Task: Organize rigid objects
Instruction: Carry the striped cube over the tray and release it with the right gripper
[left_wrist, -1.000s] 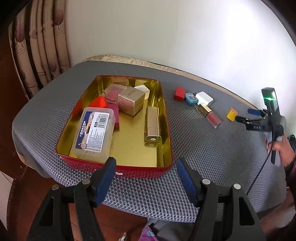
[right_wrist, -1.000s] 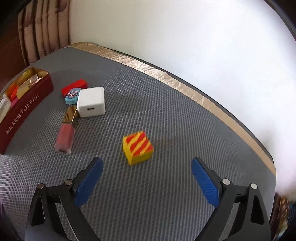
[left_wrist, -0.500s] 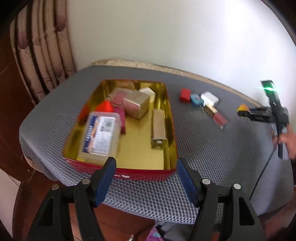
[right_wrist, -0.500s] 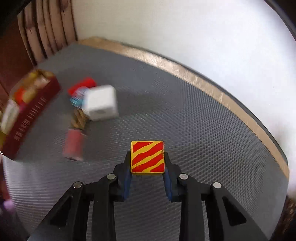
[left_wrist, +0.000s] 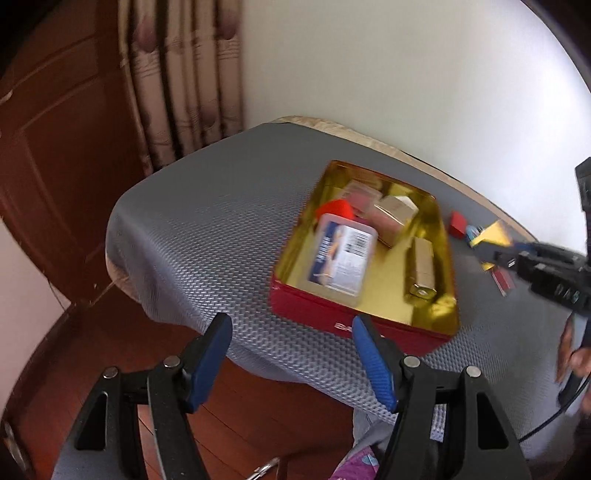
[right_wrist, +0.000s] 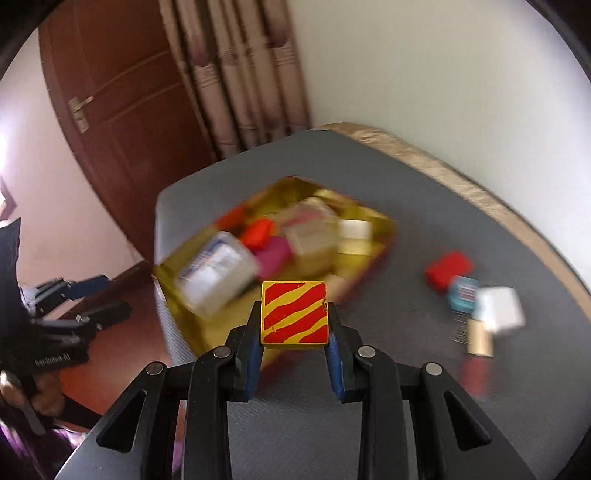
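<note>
My right gripper is shut on a yellow block with red stripes and holds it above the grey table, near the right edge of the red tin. In the left wrist view the block shows beside the tin, held by the right gripper. The tin has a gold inside and holds a clear plastic box, a gold bar-shaped box and several small boxes. My left gripper is open and empty, off the table's front edge.
A red block, a blue tag, a white charger and a gold-and-red tube lie on the grey mesh table right of the tin. A curtain and a wooden door stand behind.
My right gripper shut on the striped block, lifted it and carried it left toward the tin. My left gripper swung left and back from the tin, still open.
</note>
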